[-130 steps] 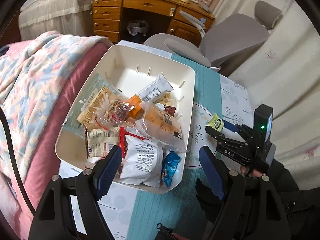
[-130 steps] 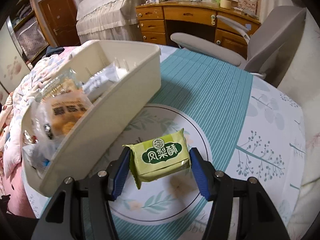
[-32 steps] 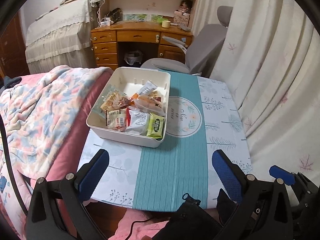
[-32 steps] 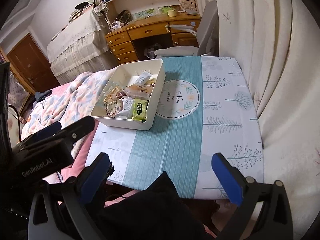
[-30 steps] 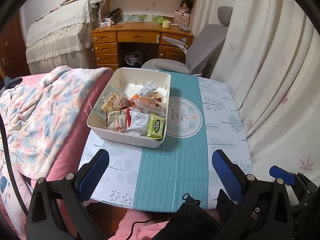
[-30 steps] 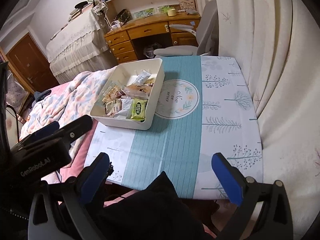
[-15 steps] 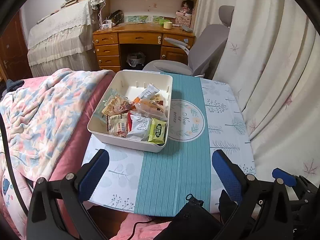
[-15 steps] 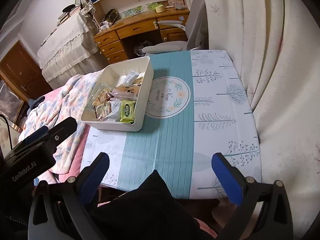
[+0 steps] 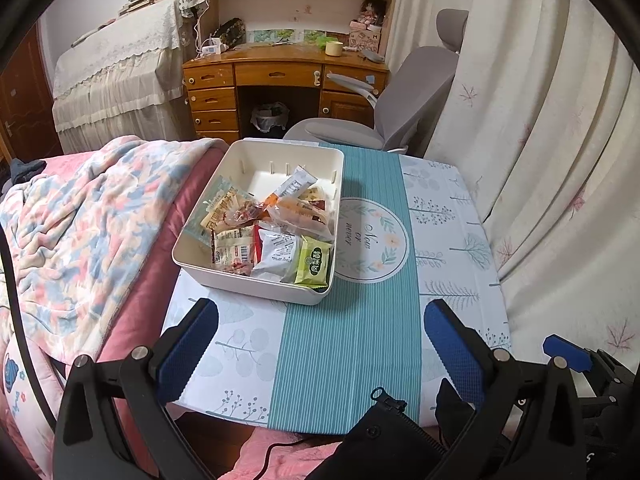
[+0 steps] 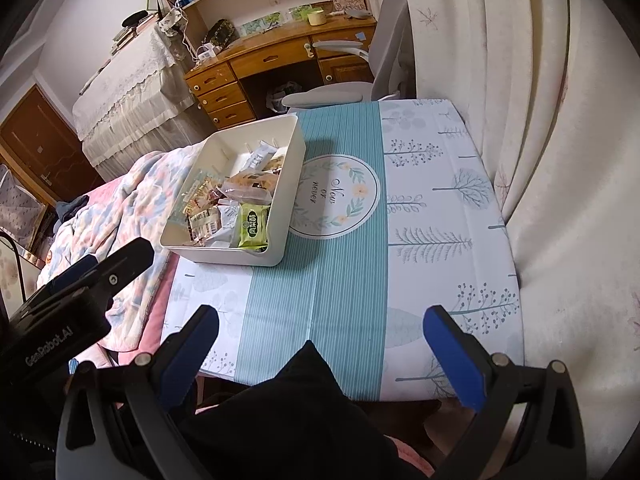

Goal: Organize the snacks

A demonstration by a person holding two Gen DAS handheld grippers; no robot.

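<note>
On the tabletop (image 9: 352, 344) the snacks (image 9: 276, 232) all lie in the white bin (image 9: 256, 284), both tools (image 9: 320, 344) (image 10: 320, 344) spread and holding nothing, but the bin overhangs the bed-side edge, so I judge one push could tip it.

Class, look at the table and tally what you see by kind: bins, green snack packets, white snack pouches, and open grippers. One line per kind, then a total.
Bins: 1, the cream bin
Green snack packets: 1, the green packet in the bin's near right corner
White snack pouches: 1, the white pouch beside it
Open grippers: 2, left gripper, right gripper
Total: 5
</note>
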